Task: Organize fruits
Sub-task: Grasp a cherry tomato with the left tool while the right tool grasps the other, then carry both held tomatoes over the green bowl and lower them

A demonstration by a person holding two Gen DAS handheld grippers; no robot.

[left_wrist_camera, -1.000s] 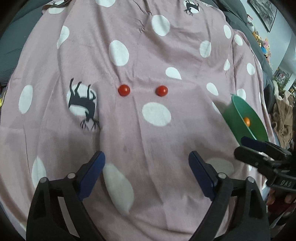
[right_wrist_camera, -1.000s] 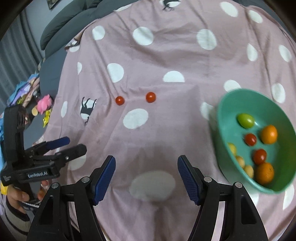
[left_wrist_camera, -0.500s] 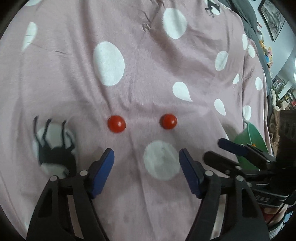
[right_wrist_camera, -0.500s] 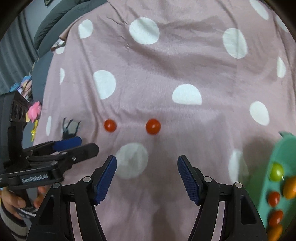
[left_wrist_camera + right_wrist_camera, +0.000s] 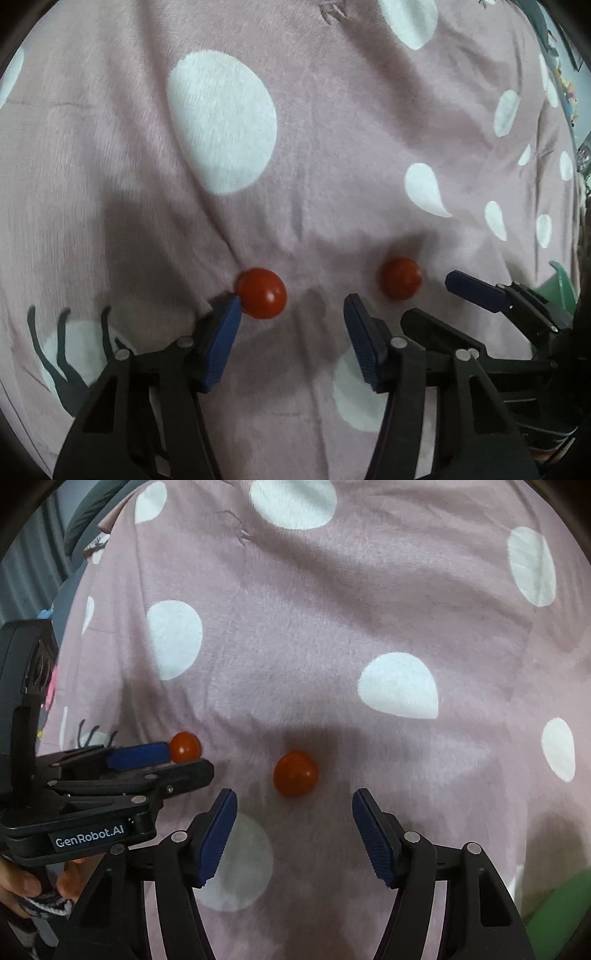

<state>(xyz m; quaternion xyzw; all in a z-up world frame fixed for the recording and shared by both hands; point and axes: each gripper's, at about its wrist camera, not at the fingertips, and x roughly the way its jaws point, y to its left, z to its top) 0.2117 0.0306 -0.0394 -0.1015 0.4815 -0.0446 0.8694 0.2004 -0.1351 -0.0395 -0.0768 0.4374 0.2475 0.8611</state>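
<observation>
- Right now I have both grippers low over the pink spotted blanket [image 5: 332, 155], with two red cherry tomatoes lying side by side on it.
- My left gripper [image 5: 291, 314] has its jaws closing; the left tomato [image 5: 261, 292] sits at the tip of its left blue pad [image 5: 221, 339], touching or all but touching it, while the other pad stands well clear, so nothing is clamped.
- From the right wrist camera that same left tomato [image 5: 184, 747] shows just past the tip of the left gripper's blue pad, with a white spot carrying a dark animal print behind it.
- My right gripper [image 5: 294, 812] is also narrowing its jaws slightly, though they stand wide apart; the right tomato [image 5: 295, 773] lies just ahead of the gap, centred between the two fingertips and touching neither.
- From the left wrist camera the right tomato [image 5: 400, 278] lies between the two grippers, close to the right gripper's dark lower finger.
- Part of the green bowl [image 5: 561, 904] shows at the lower right corner of the right view, on the blanket's right side; I cannot see into it.
- I can see a hand [image 5: 22, 886] gripping the left gripper's handle at the lower left of the right view.
</observation>
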